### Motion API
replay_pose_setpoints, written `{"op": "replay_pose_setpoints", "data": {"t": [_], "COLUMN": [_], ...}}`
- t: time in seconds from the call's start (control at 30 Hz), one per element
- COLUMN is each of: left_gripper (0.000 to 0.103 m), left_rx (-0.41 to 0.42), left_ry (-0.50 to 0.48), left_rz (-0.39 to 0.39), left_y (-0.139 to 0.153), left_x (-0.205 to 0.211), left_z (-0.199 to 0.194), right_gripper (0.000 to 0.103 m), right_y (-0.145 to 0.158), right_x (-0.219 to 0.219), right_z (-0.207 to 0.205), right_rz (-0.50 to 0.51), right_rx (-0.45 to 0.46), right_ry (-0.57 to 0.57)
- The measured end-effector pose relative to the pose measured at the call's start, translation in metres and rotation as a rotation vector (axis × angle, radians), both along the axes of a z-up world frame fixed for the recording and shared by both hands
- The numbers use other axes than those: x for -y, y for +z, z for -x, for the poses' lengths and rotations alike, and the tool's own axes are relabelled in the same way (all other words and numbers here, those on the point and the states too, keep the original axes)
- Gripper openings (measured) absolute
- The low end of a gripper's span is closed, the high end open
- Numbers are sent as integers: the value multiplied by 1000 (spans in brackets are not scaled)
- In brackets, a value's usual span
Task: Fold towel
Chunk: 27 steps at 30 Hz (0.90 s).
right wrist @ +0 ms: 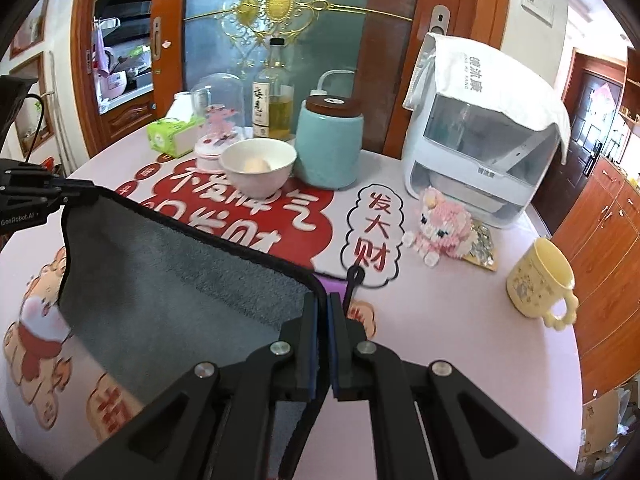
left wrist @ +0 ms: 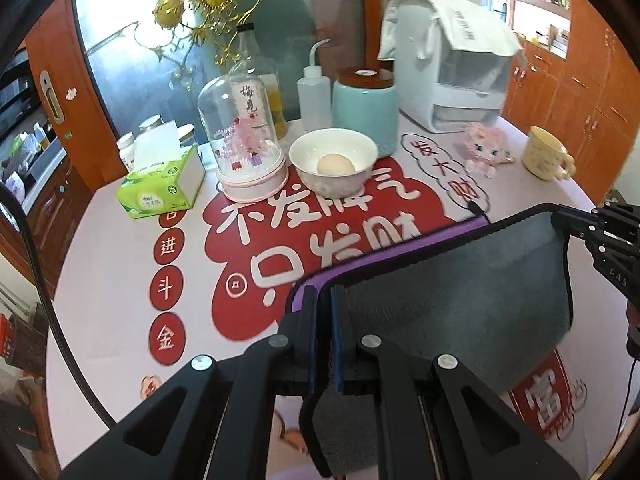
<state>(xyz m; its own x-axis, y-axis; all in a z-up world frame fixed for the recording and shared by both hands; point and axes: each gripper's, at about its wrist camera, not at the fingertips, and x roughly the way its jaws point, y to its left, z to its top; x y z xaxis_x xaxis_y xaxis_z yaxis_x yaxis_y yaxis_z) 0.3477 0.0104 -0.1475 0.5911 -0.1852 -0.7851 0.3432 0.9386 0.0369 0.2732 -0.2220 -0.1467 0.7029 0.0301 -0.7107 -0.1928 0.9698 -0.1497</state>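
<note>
A grey towel (left wrist: 460, 292) with black trim and a purple underside is held up above the table, stretched between both grippers. My left gripper (left wrist: 325, 300) is shut on its left corner. My right gripper (right wrist: 323, 304) is shut on its right corner; the towel (right wrist: 172, 280) hangs to its left there. The right gripper also shows in the left wrist view (left wrist: 568, 222) at the towel's far corner, and the left gripper shows in the right wrist view (right wrist: 64, 196). A small black hang loop (right wrist: 354, 276) sticks out by the right corner.
The round table (left wrist: 100, 280) has a pink cloth with red lettering. At the back stand a tissue box (left wrist: 160, 184), glass dome (left wrist: 248, 140), bowl with an egg (left wrist: 334, 160), teal jar (left wrist: 366, 112), white appliance (left wrist: 452, 68), pink block toy (right wrist: 440, 224) and yellow mug (right wrist: 540, 280).
</note>
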Motion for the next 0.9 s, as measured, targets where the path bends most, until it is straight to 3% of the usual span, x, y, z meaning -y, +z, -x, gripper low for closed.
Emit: {"op": "replay_pose_setpoints", "data": {"t": [0.3, 0.63, 0.7, 0.83, 0.9], "left_gripper": [5, 12, 20, 34, 39], "left_rx": [-67, -152, -164, -171, -164], "left_ry": [55, 131, 159, 211, 239], "left_rz": [-26, -71, -73, -67, -70], "left_y": [-46, -75, -77, -75, -72], "left_x": [5, 4, 1, -7, -12], "left_z": [-45, -64, -65, -58, -49], "right_gripper": [4, 6, 10, 43, 48], "right_y": [-42, -71, -72, -73, -70], "right_x": [3, 6, 6, 7, 6], "right_z": [-59, -77, -78, -77, -72], "right_rz": [5, -21, -30, -53, -53], "right_rx": [-45, -111, -123, -153, -141], "right_ry": [17, -3, -9, -23, -25]}}
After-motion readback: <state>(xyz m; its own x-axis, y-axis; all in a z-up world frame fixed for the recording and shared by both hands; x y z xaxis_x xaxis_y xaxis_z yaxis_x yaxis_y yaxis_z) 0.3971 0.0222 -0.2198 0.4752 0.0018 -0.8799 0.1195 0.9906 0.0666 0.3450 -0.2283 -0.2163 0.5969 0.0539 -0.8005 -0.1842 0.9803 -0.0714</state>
